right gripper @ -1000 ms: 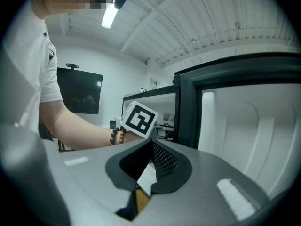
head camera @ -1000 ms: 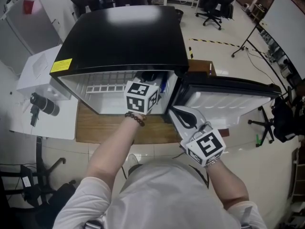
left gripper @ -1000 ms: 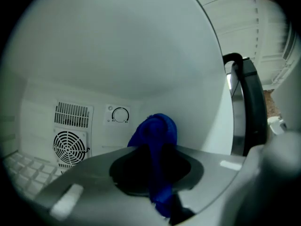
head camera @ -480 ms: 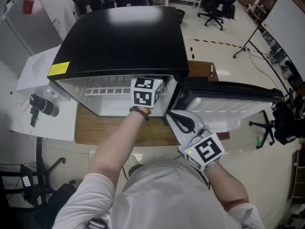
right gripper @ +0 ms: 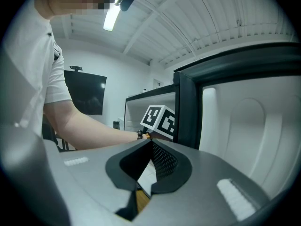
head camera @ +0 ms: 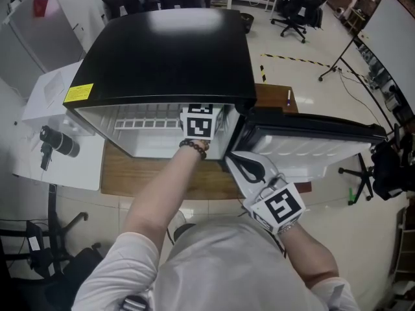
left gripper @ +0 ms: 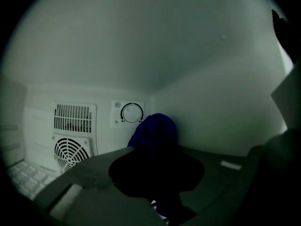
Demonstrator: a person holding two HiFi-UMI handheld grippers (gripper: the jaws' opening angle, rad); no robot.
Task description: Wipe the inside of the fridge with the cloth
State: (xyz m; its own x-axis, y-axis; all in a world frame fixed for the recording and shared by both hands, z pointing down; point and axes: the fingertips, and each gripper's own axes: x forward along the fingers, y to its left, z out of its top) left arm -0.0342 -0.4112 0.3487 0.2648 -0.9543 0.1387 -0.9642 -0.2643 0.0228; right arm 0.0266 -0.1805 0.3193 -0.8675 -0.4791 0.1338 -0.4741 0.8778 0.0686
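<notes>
- Labels: yellow sticker [head camera: 80, 93] at the 8 o'clock corner of the black fridge [head camera: 168, 50] top, print too small to read; only black-and-white square patterns on the marker cubes [head camera: 200, 121], no words.
- Round dial [left gripper: 132, 113] on the fridge's back wall, tiny marks around it unreadable; vent grilles [left gripper: 70, 150] toward its 8 o'clock.
- Blue cloth [left gripper: 157, 126] pinched between the jaws of the left gripper [left gripper: 155, 149], bunched and poking past the tips toward 12 o'clock.
- Cloth deep inside, near the back right corner, at the dial's 4 o'clock; contact with the wall impossible to tell.
- Right gripper [right gripper: 149, 144] outside, at 5 o'clock of the fridge opening, beside the open door [head camera: 311, 141]; jaws fully together, nothing between them.
- Wooden worktop [head camera: 123, 173] beneath the fridge.
</notes>
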